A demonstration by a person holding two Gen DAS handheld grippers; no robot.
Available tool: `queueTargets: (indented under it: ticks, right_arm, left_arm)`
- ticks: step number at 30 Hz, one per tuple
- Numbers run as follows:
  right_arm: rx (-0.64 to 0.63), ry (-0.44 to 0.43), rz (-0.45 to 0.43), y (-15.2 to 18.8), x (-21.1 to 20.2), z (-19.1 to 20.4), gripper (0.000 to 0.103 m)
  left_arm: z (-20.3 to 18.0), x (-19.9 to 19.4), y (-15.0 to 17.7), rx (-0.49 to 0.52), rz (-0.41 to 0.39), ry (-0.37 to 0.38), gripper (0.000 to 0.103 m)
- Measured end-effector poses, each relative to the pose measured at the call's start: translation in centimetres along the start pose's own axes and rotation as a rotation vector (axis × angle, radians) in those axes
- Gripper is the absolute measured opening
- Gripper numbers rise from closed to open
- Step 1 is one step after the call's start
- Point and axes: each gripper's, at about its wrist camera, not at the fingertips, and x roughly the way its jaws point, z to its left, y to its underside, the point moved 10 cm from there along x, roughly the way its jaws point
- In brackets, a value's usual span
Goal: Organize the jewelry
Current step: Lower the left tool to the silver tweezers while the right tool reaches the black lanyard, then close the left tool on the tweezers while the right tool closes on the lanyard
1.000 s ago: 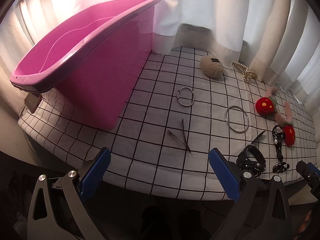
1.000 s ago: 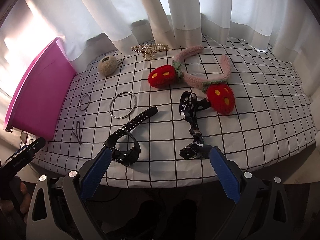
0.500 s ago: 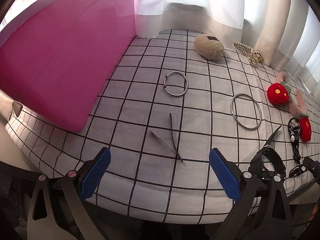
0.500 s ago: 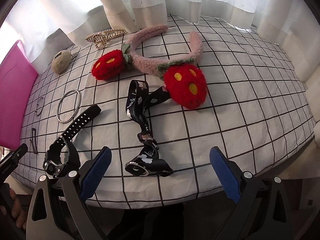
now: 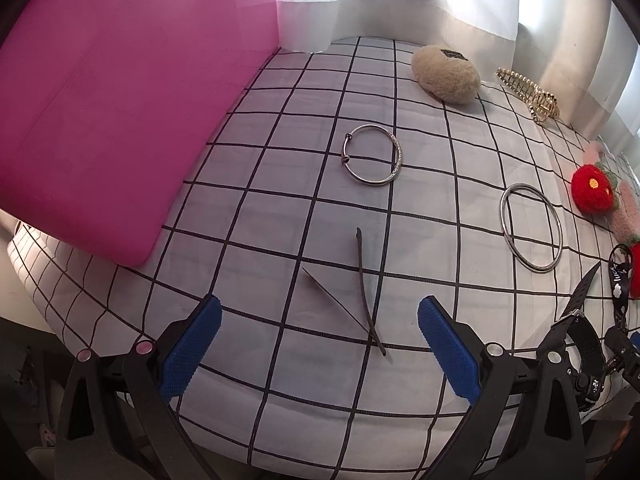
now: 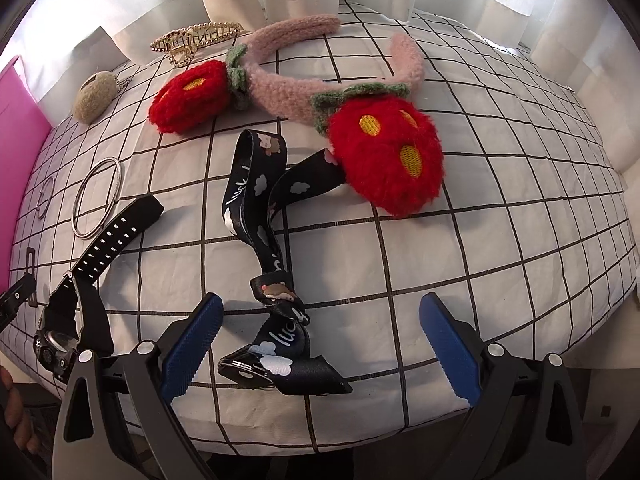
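White cloth ruled in a black grid (image 5: 280, 168) covers the counter, with pale curtains hanging behind it.

Nearest the left gripper (image 5: 319, 350), whose blue pads are spread wide and hold nothing, lies a thin dark hair clip (image 5: 362, 292), splayed in a V just ahead of the gap. Beyond it rest a small silver bangle (image 5: 372, 156) and, to the right, a larger plain silver bangle (image 5: 531, 226). Further back sit a beige fuzzy pouch (image 5: 446, 74) and a gold claw clip (image 5: 528, 94). The pink bin (image 5: 120, 100) stands along the left side, its wall close by the clip.

The right gripper (image 6: 320, 350) is likewise spread and empty, hanging over the buckle end of a black cloud-print lanyard (image 6: 264, 216). A black watch (image 6: 76, 304) lies to its left, and a pink strawberry headband (image 6: 316, 92) sits farther off.

Judging by the aim, each gripper is lining up a pick: clip on the left, lanyard on the right. The clip is flat and slender, so the pads should come down low, straddle it near the joined end, and close gently against the cloth. The lanyard is best pinched at its bunched fold near the buckle, since loose strap would slip and trail.
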Motion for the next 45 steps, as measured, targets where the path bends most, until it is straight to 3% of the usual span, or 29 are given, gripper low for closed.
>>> queueTargets:
  ticks: [2,9,15,17,23,25,26,27,29,30,38,45]
  right_arm:
    - [-0.006,0.003,-0.013,-0.1,0.0,0.1,0.094]
    - [-0.023,0.01,-0.077,-0.3,-0.3,0.8,0.094]
    - [-0.042,0.004,-0.095,-0.2,-0.8,0.8,0.094]
    - [-0.055,-0.004,-0.092,-0.4,-0.7,0.9,0.094]
    - [-0.068,-0.021,-0.09,-0.2,-0.8,1.3,0.093]
    - [-0.083,-0.029,-0.101,-0.1,-1.1,1.6,0.085]
    - [-0.097,-0.033,-0.111,0.0,-1.4,1.9,0.075]
    - [-0.113,-0.037,-0.121,0.0,-1.6,2.2,0.069]
    - [-0.141,-0.042,-0.132,0.0,-2.1,2.8,0.031]
    - [-0.151,-0.042,-0.134,-0.1,-2.2,3.1,0.02]
    - [-0.143,-0.1,-0.144,0.1,-3.0,3.6,0.018]
    - [-0.136,-0.164,-0.181,0.0,-6.7,4.3,0.018]
  left_arm:
    - [-0.1,0.7,0.3,0.008,0.015,-0.008,0.097]
    - [0.2,1.1,0.4,-0.081,-0.053,0.038,0.098]
    - [0.0,1.0,0.4,-0.071,-0.066,0.002,0.097]
    - [-0.1,0.9,0.5,-0.084,-0.054,0.02,0.093]
    - [-1.4,0.1,0.5,-0.022,-0.064,0.064,0.063]
    - [-1.9,-0.1,0.4,-0.002,-0.07,0.077,0.049]
    - [-2.2,-0.2,0.4,0.009,-0.074,0.083,0.044]
    - [-2.5,-0.3,0.4,0.02,-0.077,0.091,0.033]
    - [-3.0,-0.5,0.5,0.036,-0.077,0.104,0.016]
    - [-3.1,-0.6,0.5,0.041,-0.076,0.104,0.012]
    - [-2.4,-1.0,0.4,0.013,-0.064,0.125,0.009]
    - [-2.4,-5.0,-1.0,0.037,-0.122,0.146,0.009]
